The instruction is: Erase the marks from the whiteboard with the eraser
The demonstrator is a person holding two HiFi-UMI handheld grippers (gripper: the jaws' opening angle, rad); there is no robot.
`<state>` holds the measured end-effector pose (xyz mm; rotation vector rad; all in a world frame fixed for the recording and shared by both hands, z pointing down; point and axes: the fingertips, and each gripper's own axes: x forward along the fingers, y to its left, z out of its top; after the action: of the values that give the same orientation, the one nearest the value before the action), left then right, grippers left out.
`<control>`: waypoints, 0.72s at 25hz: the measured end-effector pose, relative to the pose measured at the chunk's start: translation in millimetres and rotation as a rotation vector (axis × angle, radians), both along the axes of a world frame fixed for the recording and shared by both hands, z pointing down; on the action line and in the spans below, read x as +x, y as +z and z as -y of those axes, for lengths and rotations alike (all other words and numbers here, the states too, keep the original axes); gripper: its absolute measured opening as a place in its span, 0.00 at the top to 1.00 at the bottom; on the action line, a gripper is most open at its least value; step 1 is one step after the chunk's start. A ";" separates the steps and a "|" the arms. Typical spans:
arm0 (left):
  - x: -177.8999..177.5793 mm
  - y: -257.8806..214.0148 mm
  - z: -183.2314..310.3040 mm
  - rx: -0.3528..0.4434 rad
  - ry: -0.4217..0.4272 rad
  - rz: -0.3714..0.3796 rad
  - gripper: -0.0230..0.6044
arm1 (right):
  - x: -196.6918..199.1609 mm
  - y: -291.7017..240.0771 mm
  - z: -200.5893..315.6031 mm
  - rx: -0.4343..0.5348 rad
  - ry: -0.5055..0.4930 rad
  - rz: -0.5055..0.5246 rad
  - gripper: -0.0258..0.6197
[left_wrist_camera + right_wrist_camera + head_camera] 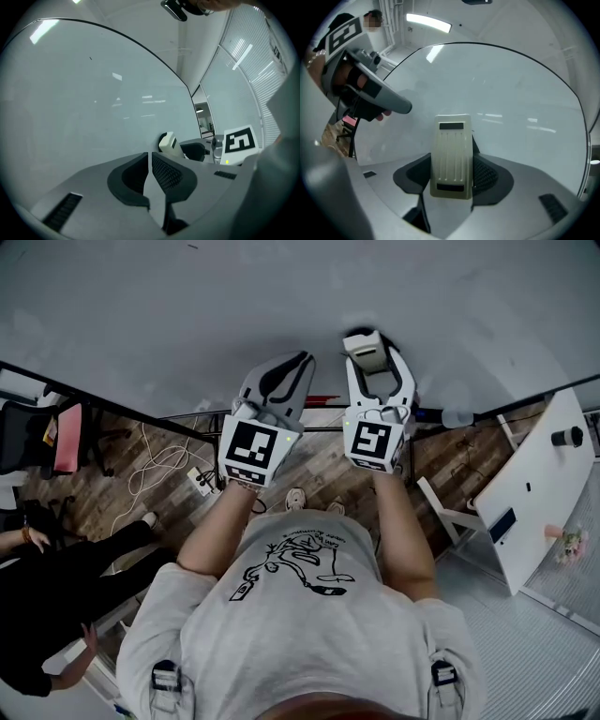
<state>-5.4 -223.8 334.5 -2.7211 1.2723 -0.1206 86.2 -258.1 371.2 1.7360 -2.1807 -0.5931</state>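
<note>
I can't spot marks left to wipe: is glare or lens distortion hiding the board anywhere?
Left gripper view: ceiling-light reflections streak the whiteboard, its edge bowed by the lens. Right gripper view: similar streaks beside the eraser. Head view: evenly lit, no glare.

Nothing readable — lettering on the T-shirt is too small.

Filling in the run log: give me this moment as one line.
right gripper: shut on eraser | left gripper: shut, empty | whiteboard: almost bare | eraser-board contact: cannot tell
</note>
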 end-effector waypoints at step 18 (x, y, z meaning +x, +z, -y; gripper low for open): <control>-28.0 5.8 -10.3 -0.017 -0.058 -0.010 0.90 | 0.3 51.7 1.3 -0.050 0.025 -0.125 0.56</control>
<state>-33.4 -213.4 340.3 -2.7030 1.3594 -0.1245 86.5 -259.4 422.9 1.6528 -2.0682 -0.6184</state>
